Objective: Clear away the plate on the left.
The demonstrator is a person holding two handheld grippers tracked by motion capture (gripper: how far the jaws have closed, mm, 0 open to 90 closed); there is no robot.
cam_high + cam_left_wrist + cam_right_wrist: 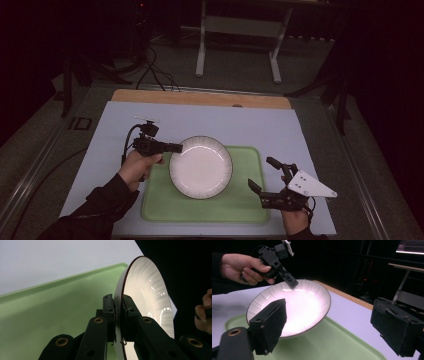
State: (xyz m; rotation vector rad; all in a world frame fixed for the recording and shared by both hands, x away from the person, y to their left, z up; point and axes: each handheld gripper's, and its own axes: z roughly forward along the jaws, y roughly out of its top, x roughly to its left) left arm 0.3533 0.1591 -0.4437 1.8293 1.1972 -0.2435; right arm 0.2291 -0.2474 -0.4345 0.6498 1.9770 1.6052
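- Table (125,115): pale blue mat on top, a strip of bare wood along the far edge.
- Tray (250,205): green, flat on the mat, at the near edge and a little right of centre.
- Plate (201,166): white, ribbed, dark rim. It sits over the tray's far-left corner, and its left rim reaches past the tray's left edge.
- Your left gripper (175,148): jaws closed on the plate's left rim, one jaw on each face of it. The left gripper view shows the rim (119,315) pinched between the two pads.
- In the right gripper view the plate (312,302) is tilted, gripped side up, lower edge down at the tray (332,345). Whether that edge touches the tray, you can't tell.
- Your left hand (140,167) is near the tray's left edge, and the sleeve runs back to the table's near-left corner.
- Your right gripper (265,175): jaws wide apart, holding nothing. It is at the tray's right edge, near the table's near-right corner, apart from the plate.
- Right hand (295,217): at the near edge, under the grey plate (310,184) on that gripper.
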